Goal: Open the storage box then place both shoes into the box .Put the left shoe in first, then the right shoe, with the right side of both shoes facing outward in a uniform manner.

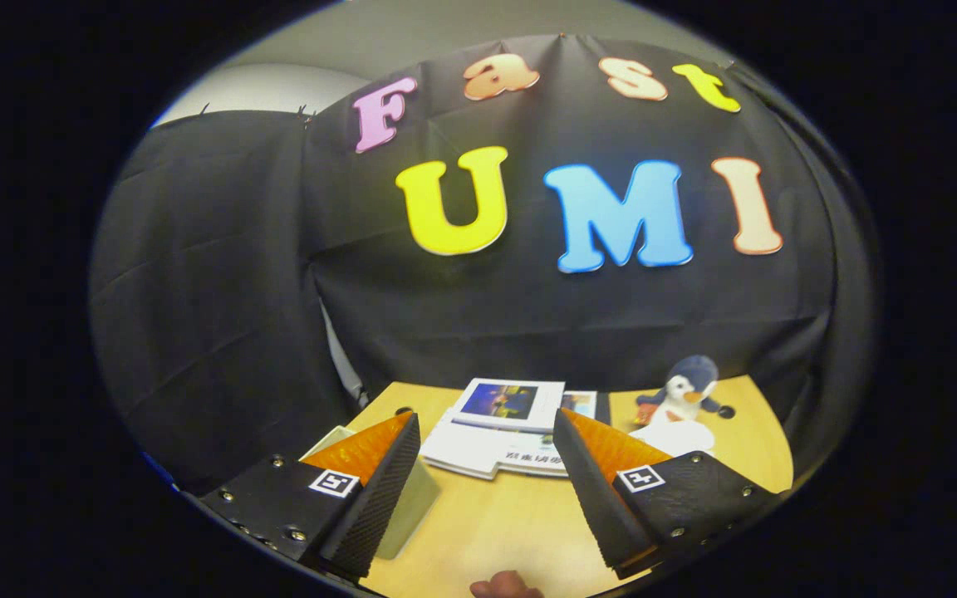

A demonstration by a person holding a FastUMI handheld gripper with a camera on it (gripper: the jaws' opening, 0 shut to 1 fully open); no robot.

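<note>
My gripper (485, 425) is held above a light wooden table (495, 523), its two black-and-orange fingers spread wide with nothing between them. Under the left finger (370, 482) lies a pale greenish-white box-like thing (408, 507), mostly hidden by that finger; I cannot tell whether it is the storage box. A fingertip of a person's hand (505, 586) pokes up from the near table edge.
Beyond the fingers lies a stack of booklets or magazines (499, 428) on the table. A plush penguin (682, 399) sits at the back right, just beyond the right finger. Black cloth walls close the booth behind and to the left.
</note>
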